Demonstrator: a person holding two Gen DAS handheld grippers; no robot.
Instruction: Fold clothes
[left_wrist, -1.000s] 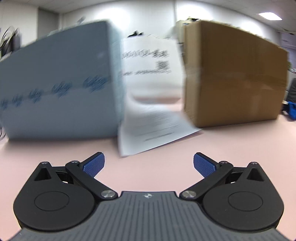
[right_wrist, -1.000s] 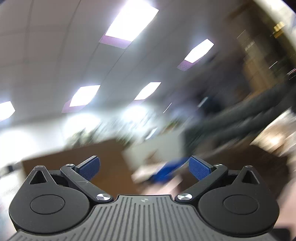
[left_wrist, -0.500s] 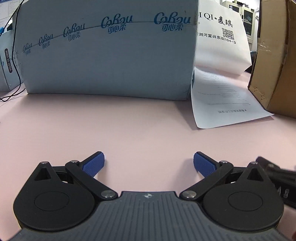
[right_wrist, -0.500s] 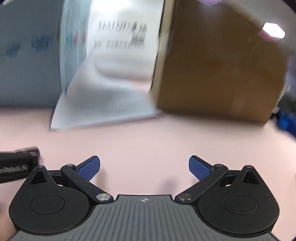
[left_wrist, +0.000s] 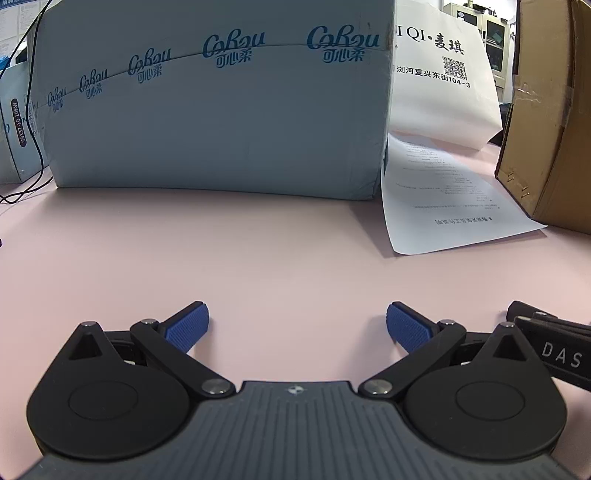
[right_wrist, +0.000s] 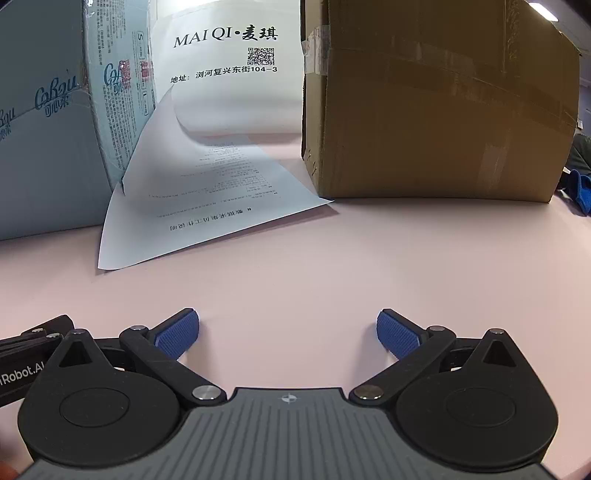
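Both grippers sit low over the pink tabletop (left_wrist: 288, 266), side by side. Left gripper (left_wrist: 297, 325) has its blue-padded jaws spread wide with nothing between them; right gripper (right_wrist: 288, 332) is spread the same way and equally empty. Each shows at the edge of the other's view as a black body with white lettering, so they are close together.

No garment is visible in either view. Between the fingers and the boxes there is only bare pink surface. So the step in hand looks like a resting or starting pose, with the folding itself not yet begun as far as these views tell.

To do it well, I would keep the jaws apart and level, then turn the cameras to wherever the clothing lies before committing to any pinch.

Farther out, a printed paper sheet (right_wrist: 207, 206) lies flat with its far end curling up against a white bag with a QR code (right_wrist: 236, 66). It is flanked by a pale blue Corou carton (left_wrist: 221, 122) and a taped brown cardboard box (right_wrist: 436, 110). Any sweep forward should stay short of that sheet, which would slide easily.
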